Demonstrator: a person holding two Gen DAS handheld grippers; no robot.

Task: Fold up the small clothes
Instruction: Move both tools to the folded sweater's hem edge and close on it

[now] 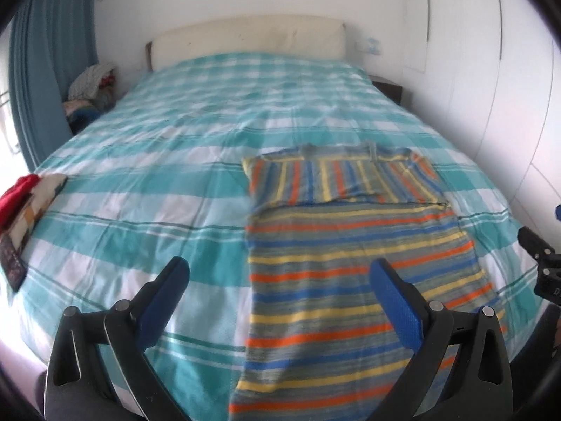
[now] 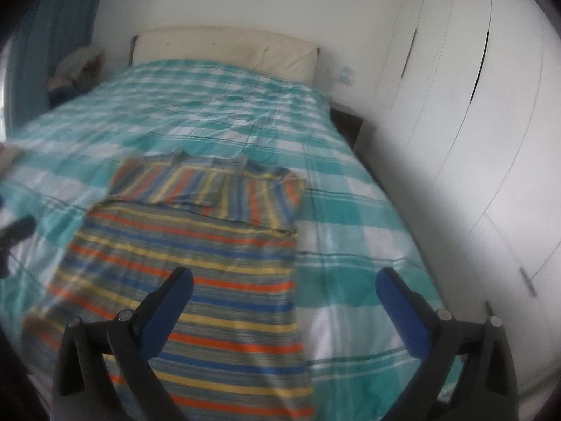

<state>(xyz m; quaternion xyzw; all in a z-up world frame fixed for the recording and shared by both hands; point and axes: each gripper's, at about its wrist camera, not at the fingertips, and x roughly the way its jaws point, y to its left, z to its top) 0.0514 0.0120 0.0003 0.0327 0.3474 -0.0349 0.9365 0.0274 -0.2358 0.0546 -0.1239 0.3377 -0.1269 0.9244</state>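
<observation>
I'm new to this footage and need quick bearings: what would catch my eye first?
The bright striped shirt lies flat on the near part of the teal checked bedspread, its sleeves folded across the top. Both grippers, left and right, hang open above it. Folded clothes sit at the bed's left edge.

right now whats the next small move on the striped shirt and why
Probably lower both hand-held grippers to the shirt's near hem corners and pinch. Both the left and the right are open and hold nothing. The sleeves already lie folded across the top, and the long body lies flat on the bed, so folding the hem up toward the collar looks like the next step.
</observation>
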